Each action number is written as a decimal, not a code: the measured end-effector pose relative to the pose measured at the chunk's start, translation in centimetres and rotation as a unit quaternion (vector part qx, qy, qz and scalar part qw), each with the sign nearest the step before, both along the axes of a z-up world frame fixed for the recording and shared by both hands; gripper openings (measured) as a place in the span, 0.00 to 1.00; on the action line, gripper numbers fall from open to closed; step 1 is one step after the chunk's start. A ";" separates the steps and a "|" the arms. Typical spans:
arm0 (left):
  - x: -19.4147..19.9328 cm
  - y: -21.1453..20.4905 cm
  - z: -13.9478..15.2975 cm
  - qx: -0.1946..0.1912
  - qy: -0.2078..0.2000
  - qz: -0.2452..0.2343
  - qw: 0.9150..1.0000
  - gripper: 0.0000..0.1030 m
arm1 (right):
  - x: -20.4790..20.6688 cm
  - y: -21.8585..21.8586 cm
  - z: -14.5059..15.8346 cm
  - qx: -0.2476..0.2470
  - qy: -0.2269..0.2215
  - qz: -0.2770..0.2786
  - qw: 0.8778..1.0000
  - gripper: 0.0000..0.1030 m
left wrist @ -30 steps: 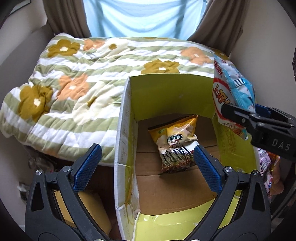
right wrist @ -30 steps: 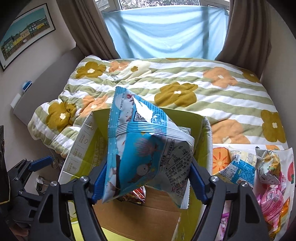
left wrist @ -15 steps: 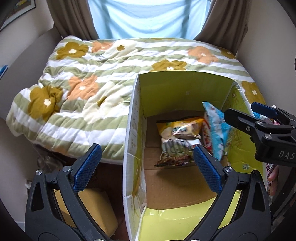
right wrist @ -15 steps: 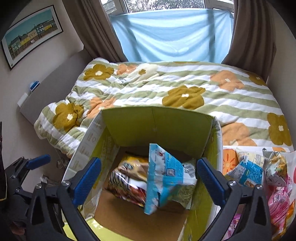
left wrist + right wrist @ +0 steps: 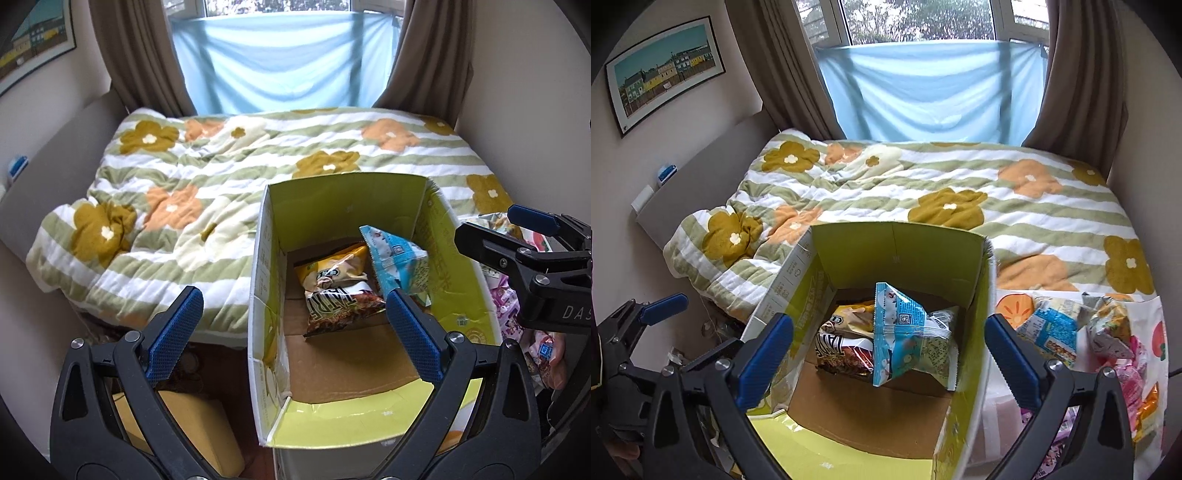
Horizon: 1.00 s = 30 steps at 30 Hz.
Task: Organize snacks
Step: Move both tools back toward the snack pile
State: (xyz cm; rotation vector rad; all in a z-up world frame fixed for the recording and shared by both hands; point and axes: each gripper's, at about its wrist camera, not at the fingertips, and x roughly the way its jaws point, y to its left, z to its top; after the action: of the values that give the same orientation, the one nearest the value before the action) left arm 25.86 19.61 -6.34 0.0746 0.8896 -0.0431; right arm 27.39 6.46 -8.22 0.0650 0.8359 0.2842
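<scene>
Centre of the right wrist frame, inside the box (image 5: 897, 258): blue bag (image 5: 905, 336) sits tilted on the floor, leaning on the yellow bag (image 5: 849, 319) and the striped bag (image 5: 838, 354) to its left, roughly half the cardboard floor bare at the near side. Right gripper (image 5: 886, 358) hangs above the box mouth, fingers spread wide, holding nothing. Left gripper (image 5: 291, 332) at lower centre of its own frame, also wide open and empty, straddling the box's left wall. Remaining snacks: pile (image 5: 1082, 332) at right edge of the right frame, on a printed bag just beside the box's right wall. Likely step now is going back for the next snack. To do it well: lift the right gripper clear of the rim before swinging right so it doesn't clip the wall or flap; pick a top-lying packet, e.g. the blue-white one (image 5: 1052, 328) nearest the box; pinch by a crimped seam or flat edge, not the puffed middle, since these will slip or crush. Drop into the bare near half so bags don't stack. Left gripper could steady the box. Quilt (image 5: 923, 192) fills the upper frame, not involved.
</scene>
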 end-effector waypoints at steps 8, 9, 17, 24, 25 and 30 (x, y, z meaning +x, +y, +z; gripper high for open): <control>-3.2 -2.3 1.6 -0.005 -0.023 -0.045 0.999 0.96 | -5.0 -2.3 1.7 -0.001 -0.027 -0.036 0.999 1.00; -3.6 -2.8 1.8 -0.008 -0.025 -0.051 0.998 0.96 | -5.6 -2.7 1.8 -0.006 -0.028 -0.040 0.999 1.00; -5.3 -8.9 2.2 -0.025 -0.026 -0.106 0.994 0.96 | -9.4 -8.8 2.0 -0.018 -0.031 -0.085 0.996 1.00; -6.5 -16.1 0.8 -0.044 0.003 -0.117 0.992 0.96 | -12.4 -17.3 0.9 -0.029 -0.008 -0.123 0.992 1.00; -6.8 -17.2 0.5 -0.049 0.011 -0.120 0.991 0.96 | -12.8 -18.5 0.6 -0.035 -0.001 -0.128 0.991 1.00; -8.4 -22.8 -1.6 -0.064 0.047 -0.136 0.987 0.96 | -14.1 -23.6 -0.9 -0.047 0.031 -0.128 0.990 1.00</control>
State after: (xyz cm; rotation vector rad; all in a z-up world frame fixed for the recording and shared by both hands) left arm 17.44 -3.23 -7.93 0.0749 0.9649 -0.3613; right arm 13.25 -17.14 -9.16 0.0924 0.8920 0.0006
